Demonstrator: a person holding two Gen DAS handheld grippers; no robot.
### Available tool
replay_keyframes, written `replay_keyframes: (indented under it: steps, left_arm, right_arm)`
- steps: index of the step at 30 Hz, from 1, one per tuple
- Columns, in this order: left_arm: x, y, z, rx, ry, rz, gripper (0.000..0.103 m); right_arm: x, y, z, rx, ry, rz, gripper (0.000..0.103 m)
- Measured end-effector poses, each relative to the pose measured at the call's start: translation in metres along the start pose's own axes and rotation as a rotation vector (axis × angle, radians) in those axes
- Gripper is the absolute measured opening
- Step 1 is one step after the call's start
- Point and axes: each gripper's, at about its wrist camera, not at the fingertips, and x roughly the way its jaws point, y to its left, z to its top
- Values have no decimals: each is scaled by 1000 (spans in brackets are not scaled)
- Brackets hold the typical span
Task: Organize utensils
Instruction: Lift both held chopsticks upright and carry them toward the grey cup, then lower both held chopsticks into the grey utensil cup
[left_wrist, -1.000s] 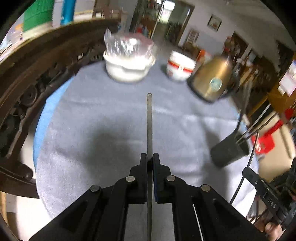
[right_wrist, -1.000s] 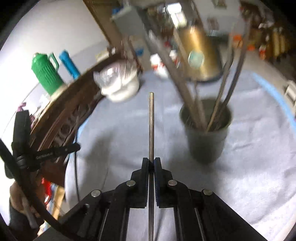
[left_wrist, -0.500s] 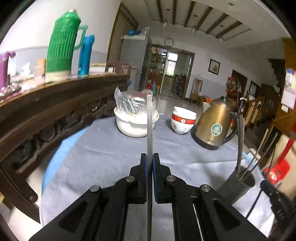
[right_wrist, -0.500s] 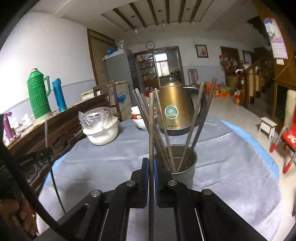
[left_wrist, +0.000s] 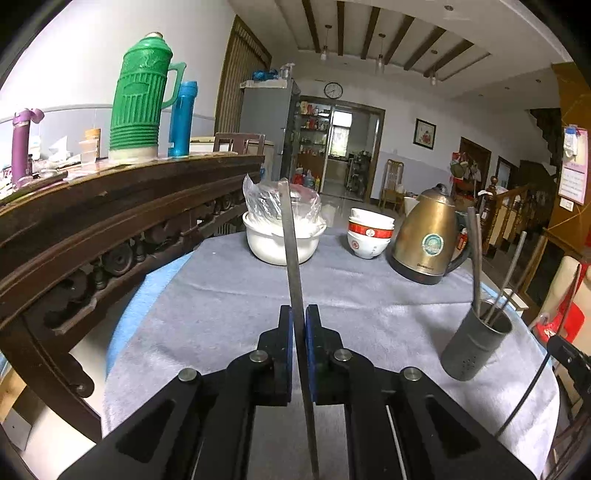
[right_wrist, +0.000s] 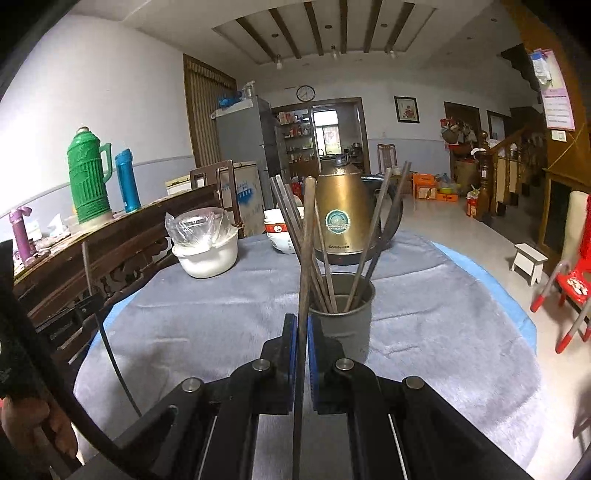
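On the far left a green flask (left_wrist: 142, 96) and a blue bottle (left_wrist: 182, 118) stand on a dark wooden sideboard (left_wrist: 110, 206). Next comes the round worktop (left_wrist: 229, 295) with its grey cloth. At its back sits a white pot (left_wrist: 282, 242) with a plastic bag over it, then a stack of bowls (left_wrist: 370, 236), then a gold kettle (left_wrist: 430, 236). The left gripper (left_wrist: 298, 325) is pinched tight on a metal chopstick (left_wrist: 290, 236) that points up and away over the cloth. Far to its right a grey holder (left_wrist: 476, 347) stands on the cloth with more sticks leaning inside. In the right wrist view the right gripper (right_wrist: 302, 332) is pinched tight on a brown chopstick (right_wrist: 306, 236). This chopstick rises just left of the holder (right_wrist: 345, 325). It may be touching the rim, but the view is too crowded to tell. The chopsticks in the holder (right_wrist: 328, 266) fan out in front of the kettle (right_wrist: 341, 221).
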Motion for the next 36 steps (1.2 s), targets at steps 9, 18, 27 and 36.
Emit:
replay_keyframes:
  steps: [9,18,27,36]
  left_arm:
    - [-25,11,-2,-26,20,-41,8]
    - [-24,17,1,-85,49,-69,7]
    - [-30,16,14,-114,32,-73,7]
    - [-30,14,25,-141,24,-96,7]
  right_arm:
    - [-29,-10,-2,46,18,-13,6]
    - [-39,-13,-4,71,9,-36,6]
    - [-47,-21,2,96,-28,-31,6]
    - [-49,-25,6,115,-43,-17,6]
